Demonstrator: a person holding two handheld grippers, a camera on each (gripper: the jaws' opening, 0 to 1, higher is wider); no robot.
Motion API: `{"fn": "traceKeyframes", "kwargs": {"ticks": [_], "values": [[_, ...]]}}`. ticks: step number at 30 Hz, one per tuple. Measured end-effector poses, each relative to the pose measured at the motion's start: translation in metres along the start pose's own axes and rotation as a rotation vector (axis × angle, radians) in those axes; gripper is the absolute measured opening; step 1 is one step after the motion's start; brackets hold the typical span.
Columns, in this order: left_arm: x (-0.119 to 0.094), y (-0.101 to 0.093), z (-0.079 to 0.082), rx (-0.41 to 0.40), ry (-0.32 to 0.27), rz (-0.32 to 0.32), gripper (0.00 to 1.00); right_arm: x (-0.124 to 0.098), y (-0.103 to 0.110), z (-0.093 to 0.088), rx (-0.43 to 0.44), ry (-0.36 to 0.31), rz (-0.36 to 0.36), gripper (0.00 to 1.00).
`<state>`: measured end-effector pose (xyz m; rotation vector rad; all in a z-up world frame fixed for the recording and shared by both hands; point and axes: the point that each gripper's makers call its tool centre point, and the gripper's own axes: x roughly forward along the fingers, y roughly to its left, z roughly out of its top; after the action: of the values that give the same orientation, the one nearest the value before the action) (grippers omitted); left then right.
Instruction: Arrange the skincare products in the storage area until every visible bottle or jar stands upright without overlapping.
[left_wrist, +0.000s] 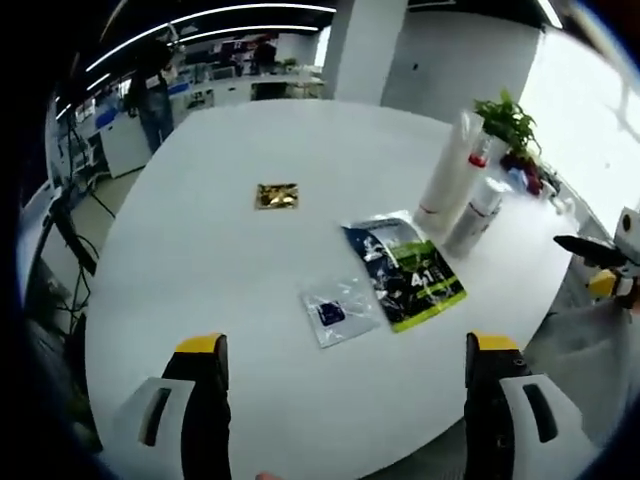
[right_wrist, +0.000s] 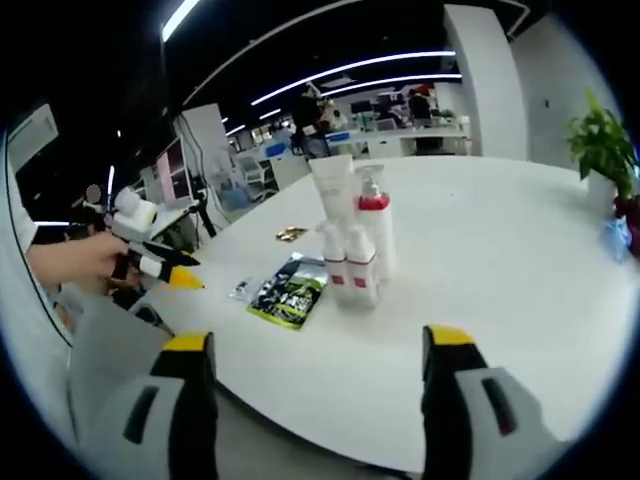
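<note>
Both tools have their jaws spread wide with nothing between them: the left tool (left_wrist: 345, 350) hangs over the near edge of the white worktop (left_wrist: 240, 270), and the right tool (right_wrist: 318, 345) is held just off another edge of it. In the left gripper view the skincare bottles stand upright at the far right of the worktop, a tall white tube (left_wrist: 447, 170) beside a shorter white bottle (left_wrist: 476, 212) and a red-collared bottle (left_wrist: 481, 150) partly hidden behind them. The right gripper view looks at the same group from the other side and separates it better: two small white bottles (right_wrist: 347, 268) in front, a red-collared pump bottle (right_wrist: 374, 225) and the tall tube (right_wrist: 332, 190) behind, all close together. Flat on the worktop lie a dark and green sachet (left_wrist: 405, 272), a small clear packet (left_wrist: 338, 310) just beside it, and a gold sachet (left_wrist: 277, 196) well apart. A potted plant (left_wrist: 508, 125) stands past the bottles. The right gripper view also shows a hand (right_wrist: 75, 262) holding the left tool at its left side.
</note>
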<state>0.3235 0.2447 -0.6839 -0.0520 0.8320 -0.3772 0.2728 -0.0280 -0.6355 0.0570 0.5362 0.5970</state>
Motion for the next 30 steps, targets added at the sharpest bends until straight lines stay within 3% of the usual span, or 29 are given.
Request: {"fn": "traceKeyframes", "kwargs": {"ticks": [13, 30], "values": [[0.039, 0.015, 0.036, 0.077, 0.046, 0.013, 0.92, 0.001, -0.002, -0.001, -0.002, 0.012, -0.012, 0.85], [0.105, 0.053, 0.075, 0.073, 0.111, 0.093, 0.89, 0.004, 0.001, -0.008, -0.049, 0.056, -0.009, 0.84]]}}
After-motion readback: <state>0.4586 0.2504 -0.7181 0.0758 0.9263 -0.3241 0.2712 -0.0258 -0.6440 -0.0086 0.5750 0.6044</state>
